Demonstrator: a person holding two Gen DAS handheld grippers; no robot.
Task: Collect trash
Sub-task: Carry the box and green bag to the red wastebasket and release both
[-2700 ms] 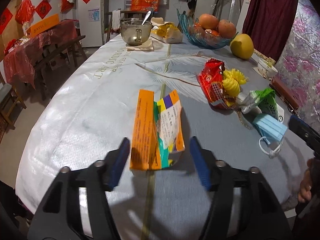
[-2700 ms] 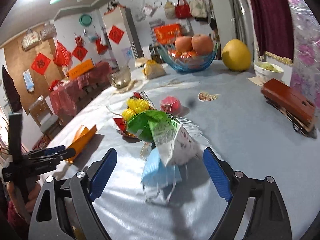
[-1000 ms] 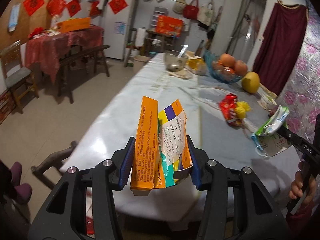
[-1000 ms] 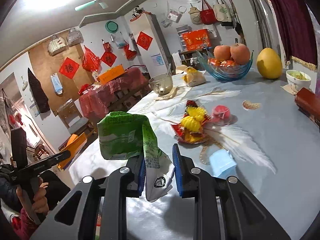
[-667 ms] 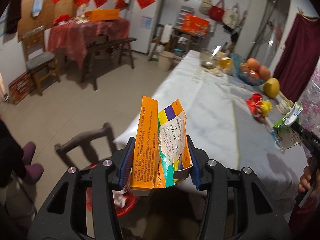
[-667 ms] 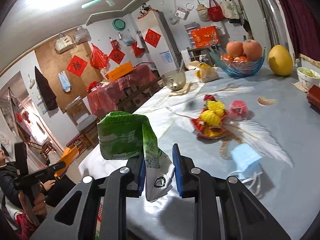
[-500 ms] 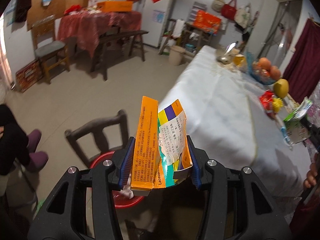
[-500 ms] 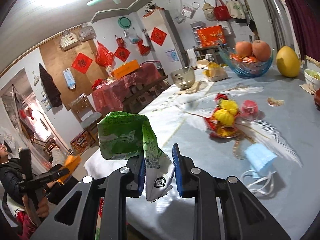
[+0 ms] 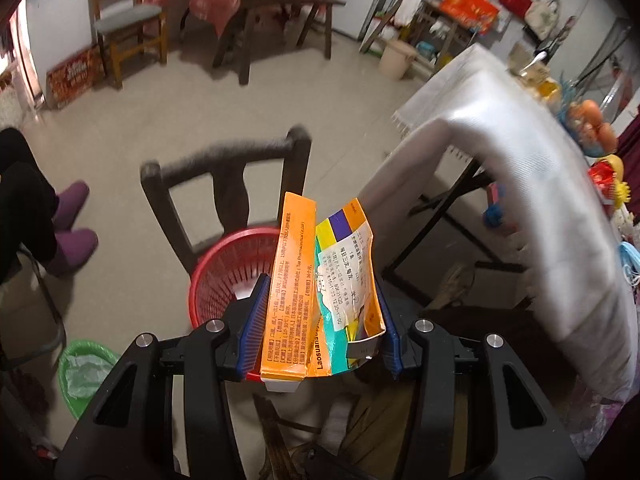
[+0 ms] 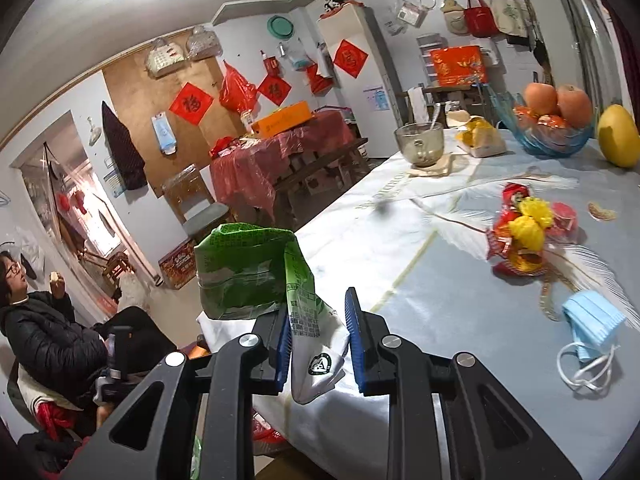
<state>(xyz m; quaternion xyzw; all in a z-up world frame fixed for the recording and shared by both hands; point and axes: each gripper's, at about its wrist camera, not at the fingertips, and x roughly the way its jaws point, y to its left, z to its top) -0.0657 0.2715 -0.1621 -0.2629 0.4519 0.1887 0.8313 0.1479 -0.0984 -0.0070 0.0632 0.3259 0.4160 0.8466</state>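
Observation:
My left gripper (image 9: 320,312) is shut on a torn orange medicine box (image 9: 290,292), pointing steeply down over a red slatted waste basket (image 9: 224,272) on the floor beside a dark wooden chair (image 9: 228,184). My right gripper (image 10: 318,340) is shut on a green and white crumpled wrapper (image 10: 256,272), held near the table's front corner. On the table lie a blue face mask (image 10: 592,320) and a red and yellow wrapper pile (image 10: 524,232). The basket's inside is mostly hidden behind the box.
A white-clothed table (image 9: 520,184) fills the right of the left wrist view. A green-lined bin (image 9: 84,372) stands left of the red basket. A seated person in a dark jacket (image 10: 44,336) is at the left. A fruit bowl (image 10: 548,128) and glass cup (image 10: 420,144) stand far back.
My left gripper has swung off the table and dropped toward the floor, bringing the red basket under the box. My right gripper drifted sideways along the table, still holding the wrapper.

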